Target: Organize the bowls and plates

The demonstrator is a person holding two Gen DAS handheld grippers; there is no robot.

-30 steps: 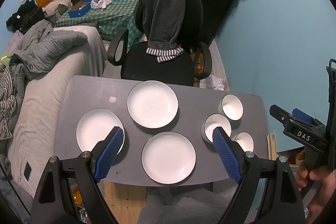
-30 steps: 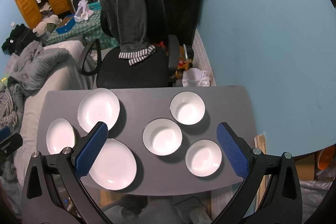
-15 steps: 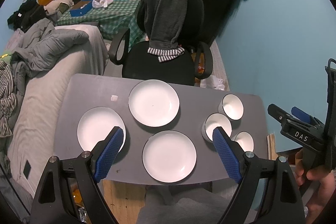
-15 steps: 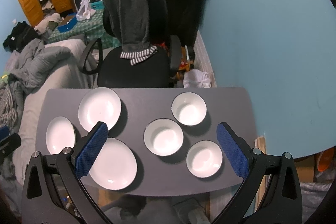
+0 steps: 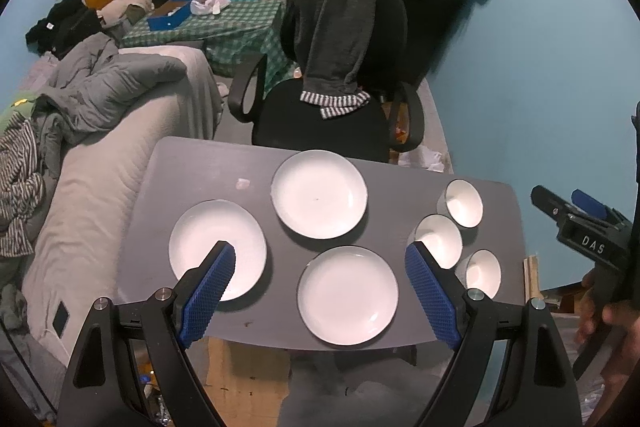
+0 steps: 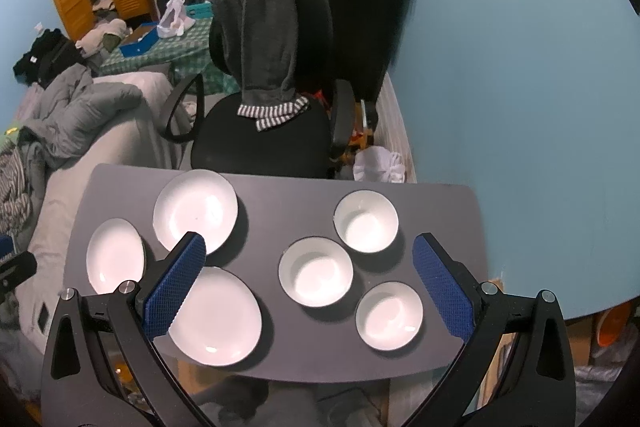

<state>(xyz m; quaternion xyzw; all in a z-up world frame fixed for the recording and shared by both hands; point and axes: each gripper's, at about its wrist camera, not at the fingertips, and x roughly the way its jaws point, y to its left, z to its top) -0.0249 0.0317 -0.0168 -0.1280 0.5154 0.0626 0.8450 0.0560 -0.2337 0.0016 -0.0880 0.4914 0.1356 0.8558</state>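
Both the left tongs and right tongs hang spread wide and empty above the tabletop. Three plates lie apart toward its left edge, three bowls clustered toward its right edge.

In the left wrist view, a blue pad covers the near edge of the left plate. The right gripper is cut off at the right edge. The dark coats behind the chair are blurred.
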